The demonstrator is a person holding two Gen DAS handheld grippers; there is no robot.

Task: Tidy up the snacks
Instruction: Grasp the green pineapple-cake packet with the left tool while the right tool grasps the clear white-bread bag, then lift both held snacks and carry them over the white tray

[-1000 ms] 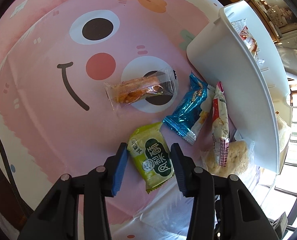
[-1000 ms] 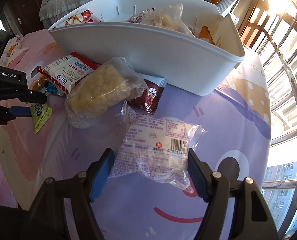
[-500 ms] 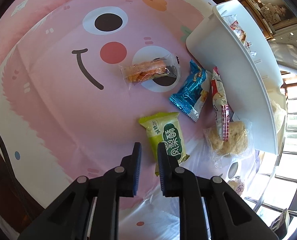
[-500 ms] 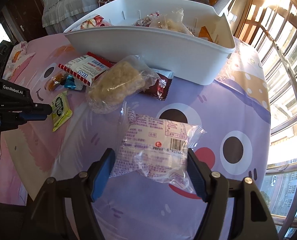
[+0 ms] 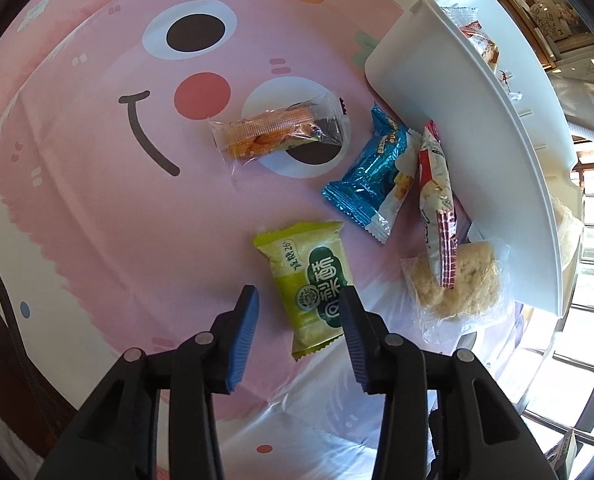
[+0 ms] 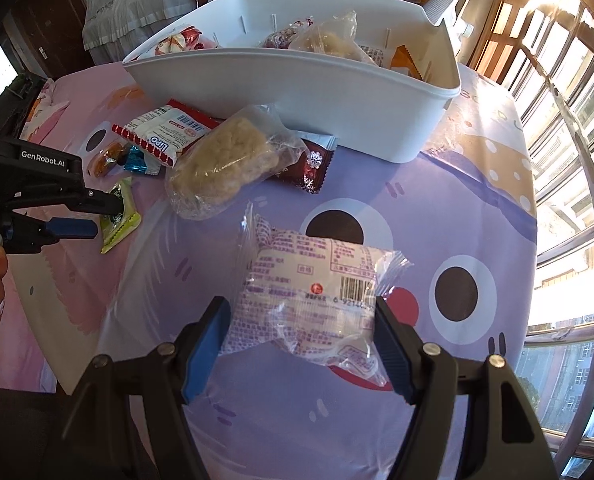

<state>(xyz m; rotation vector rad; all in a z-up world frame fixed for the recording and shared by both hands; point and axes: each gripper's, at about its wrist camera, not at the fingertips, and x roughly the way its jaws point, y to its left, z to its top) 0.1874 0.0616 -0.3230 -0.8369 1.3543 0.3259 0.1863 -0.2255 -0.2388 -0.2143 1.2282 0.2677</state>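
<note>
A green snack packet (image 5: pixel 313 280) lies on the pink cartoon tablecloth. My left gripper (image 5: pixel 299 320) is open, its fingers either side of the packet's near end; it also shows in the right wrist view (image 6: pixel 97 216). My right gripper (image 6: pixel 301 332) is shut on a clear-wrapped white bread packet (image 6: pixel 313 292), held above the purple cloth. A white basket (image 6: pixel 297 80) with several snacks inside stands at the back. A clear orange snack (image 5: pixel 277 132), a blue packet (image 5: pixel 377 176), a red-white Lipo packet (image 5: pixel 437 200) and a rice cake (image 5: pixel 457 280) lie by the basket (image 5: pixel 457 140).
A dark red packet (image 6: pixel 309 160) lies under the rice cake (image 6: pixel 225 164) by the basket's front wall. Window railings (image 6: pixel 569 160) run along the right of the table. A bed and a wooden dresser stand behind the basket.
My left gripper shut beside the green packet half a second ago and has now opened again around its near end. My right gripper rose slightly with the bread packet.
</note>
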